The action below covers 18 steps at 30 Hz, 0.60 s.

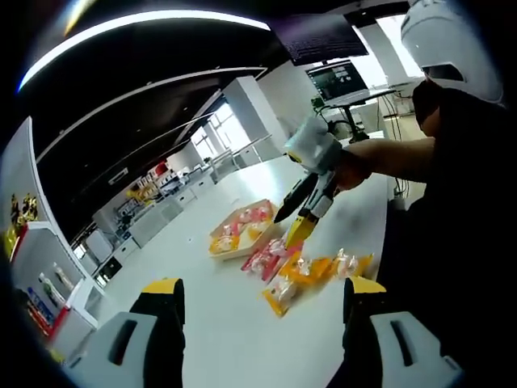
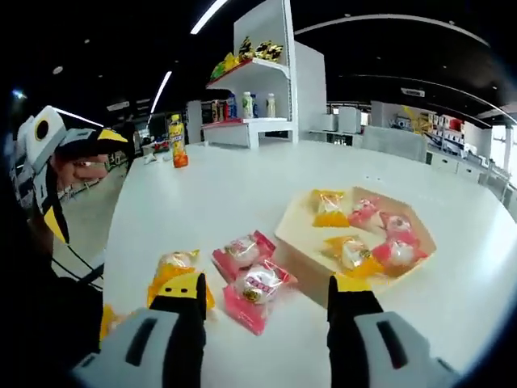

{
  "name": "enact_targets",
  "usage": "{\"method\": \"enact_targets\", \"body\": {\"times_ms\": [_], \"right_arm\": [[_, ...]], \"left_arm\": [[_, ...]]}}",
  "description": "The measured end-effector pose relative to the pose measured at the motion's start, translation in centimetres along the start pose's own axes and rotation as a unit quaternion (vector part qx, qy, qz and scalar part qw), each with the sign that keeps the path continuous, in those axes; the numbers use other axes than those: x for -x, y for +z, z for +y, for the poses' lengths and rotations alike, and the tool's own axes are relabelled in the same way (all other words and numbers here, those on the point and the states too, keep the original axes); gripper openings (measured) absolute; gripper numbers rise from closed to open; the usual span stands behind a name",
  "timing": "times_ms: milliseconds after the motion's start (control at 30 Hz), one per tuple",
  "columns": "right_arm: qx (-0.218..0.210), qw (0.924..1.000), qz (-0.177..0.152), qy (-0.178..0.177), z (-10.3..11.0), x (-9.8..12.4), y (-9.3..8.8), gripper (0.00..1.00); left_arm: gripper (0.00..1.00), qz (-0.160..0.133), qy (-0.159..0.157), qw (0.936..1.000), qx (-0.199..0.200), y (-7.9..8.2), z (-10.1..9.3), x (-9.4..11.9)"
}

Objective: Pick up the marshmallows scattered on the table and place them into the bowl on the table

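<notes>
A: Where do we stand with our right hand-held gripper (image 2: 266,303)?

B: Its jaws are spread and hold nothing. We hover over a pink marshmallow packet (image 2: 257,284) lying between them on the tabletop (image 2: 226,194), just beside the near edge of the bowl (image 2: 303,242).

A: And our left hand-held gripper (image 1: 262,303)?

B: Also wide open and empty, well back from the pile.

A: What could go wrong?

B: The wrappers look glossy and puffy, so we judge a pinch could slip off or nip only the crimped edge. A second pink packet (image 2: 242,252) touches it and may get dragged along.

A: How do the sweets look?

B: Small sealed pillows, pink or orange, with a pale lump inside. Several already lie in the bowl; an orange packet (image 2: 174,271) waits beside our left jaw.
</notes>
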State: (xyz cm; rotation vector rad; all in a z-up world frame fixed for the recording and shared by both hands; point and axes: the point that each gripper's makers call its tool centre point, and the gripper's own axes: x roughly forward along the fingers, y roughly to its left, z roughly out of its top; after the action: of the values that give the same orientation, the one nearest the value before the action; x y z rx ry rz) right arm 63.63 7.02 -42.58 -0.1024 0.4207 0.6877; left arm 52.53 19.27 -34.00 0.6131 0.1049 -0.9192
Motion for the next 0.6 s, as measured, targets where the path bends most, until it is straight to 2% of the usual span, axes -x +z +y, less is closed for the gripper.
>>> {"method": "enact_targets", "body": {"times_ms": [67,167,300,333,400,600], "right_arm": [[-0.017,0.9998,0.006,-0.002,0.0,-0.6,-0.4,0.49],[-0.017,0.9998,0.012,-0.002,0.2,-1.1,-0.8,0.48],[0.002,0.9996,0.028,-0.008,0.3,-1.8,-1.7,0.42],[0.014,0.9994,0.031,-0.011,0.2,-2.0,-2.0,0.37],[0.027,0.9991,0.025,-0.024,-0.2,-2.1,-1.9,0.29],[0.027,0.9993,0.018,-0.02,-0.1,-1.9,-1.9,0.26]], "left_arm": [[0.79,-0.001,-0.001,1.0,0.001,-0.1,-0.1,0.0],[0.79,0.0,-0.001,1.0,0.002,-0.3,-0.1,0.1],[0.79,0.001,0.001,1.0,0.002,-0.3,-0.1,0.1],[0.79,0.001,0.001,1.0,0.002,-0.3,-0.1,0.1],[0.79,-0.001,0.001,1.0,0.003,-0.2,-0.1,0.1],[0.79,0.002,-0.001,1.0,0.001,-0.3,-0.2,0.0]]}}
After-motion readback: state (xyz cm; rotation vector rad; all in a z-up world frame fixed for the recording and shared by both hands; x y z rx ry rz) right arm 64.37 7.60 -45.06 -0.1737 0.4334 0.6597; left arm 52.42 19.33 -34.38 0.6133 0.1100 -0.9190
